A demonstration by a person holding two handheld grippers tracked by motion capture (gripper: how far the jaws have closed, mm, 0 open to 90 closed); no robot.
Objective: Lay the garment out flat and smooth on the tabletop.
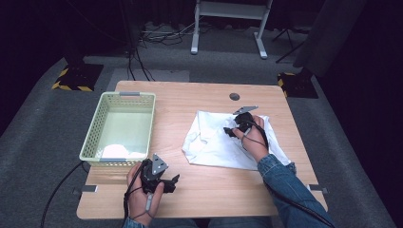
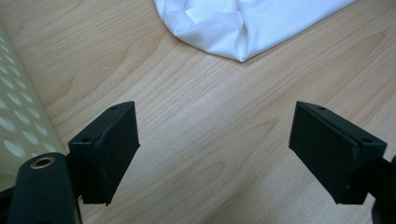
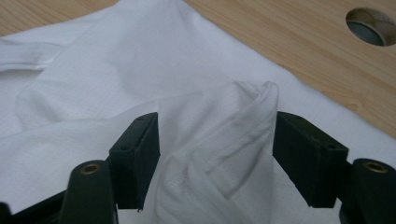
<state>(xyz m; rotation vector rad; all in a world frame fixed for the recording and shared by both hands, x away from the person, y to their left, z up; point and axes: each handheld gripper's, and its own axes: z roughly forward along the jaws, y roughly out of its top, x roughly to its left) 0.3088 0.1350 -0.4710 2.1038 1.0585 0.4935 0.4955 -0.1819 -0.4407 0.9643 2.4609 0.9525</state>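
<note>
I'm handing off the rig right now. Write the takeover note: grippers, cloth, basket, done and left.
Left gripper: open, idle over bare table near the front edge, beside the basket.
Right gripper: jaws apart, standing either side of a raised fold of the white garment; no firm pinch.
Garment lies rumpled at table centre-right. Basket at left already holds something white.
Left: probably fold this garment and put it in the basket.
</note>
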